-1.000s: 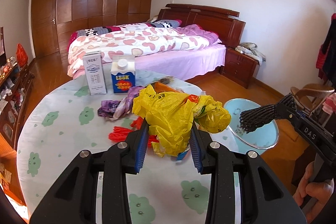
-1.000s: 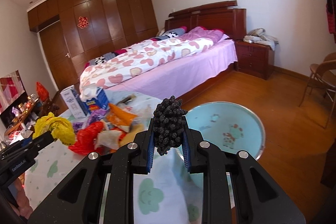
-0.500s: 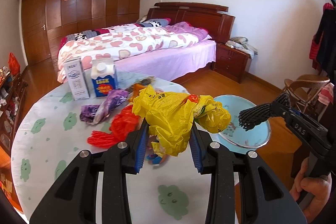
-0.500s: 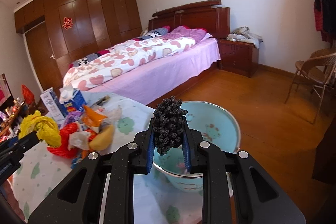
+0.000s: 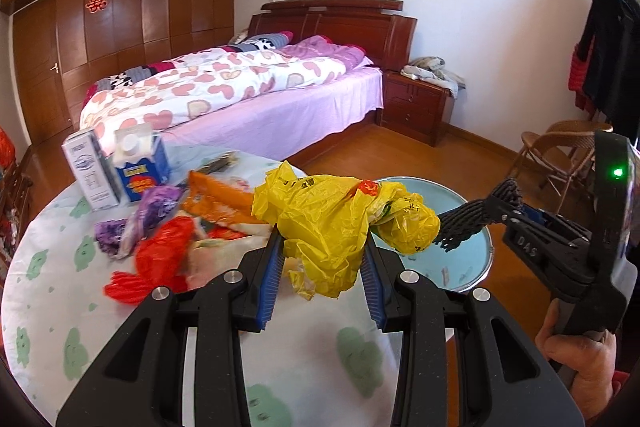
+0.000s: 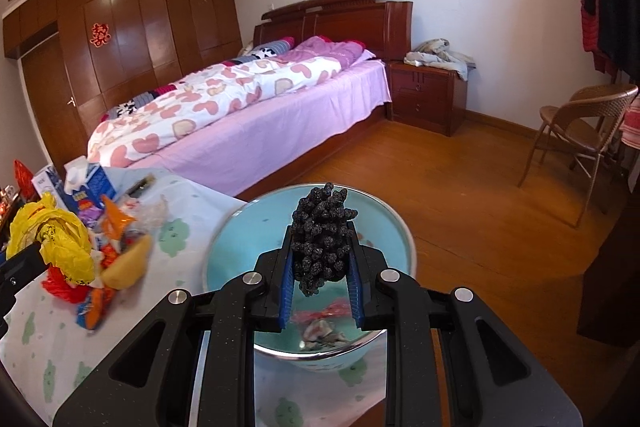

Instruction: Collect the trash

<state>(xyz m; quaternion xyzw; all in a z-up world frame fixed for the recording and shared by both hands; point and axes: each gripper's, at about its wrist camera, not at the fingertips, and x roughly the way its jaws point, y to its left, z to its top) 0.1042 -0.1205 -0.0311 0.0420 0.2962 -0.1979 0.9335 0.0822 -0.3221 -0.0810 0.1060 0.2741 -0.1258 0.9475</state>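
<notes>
The right claw (image 6: 322, 259) grips a black knobbly clump (image 6: 320, 227) directly above the teal basin (image 6: 224, 227) at the counter's right edge; releasing low should drop it inside. The left claw (image 5: 322, 267) pinches a yellow plastic bag (image 5: 320, 219), just left of the basin.

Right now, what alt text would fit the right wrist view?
The right hand-held gripper grips a black knobbly bundle above a light blue basin with scraps inside; colourful trash litters the table to the left.
</notes>
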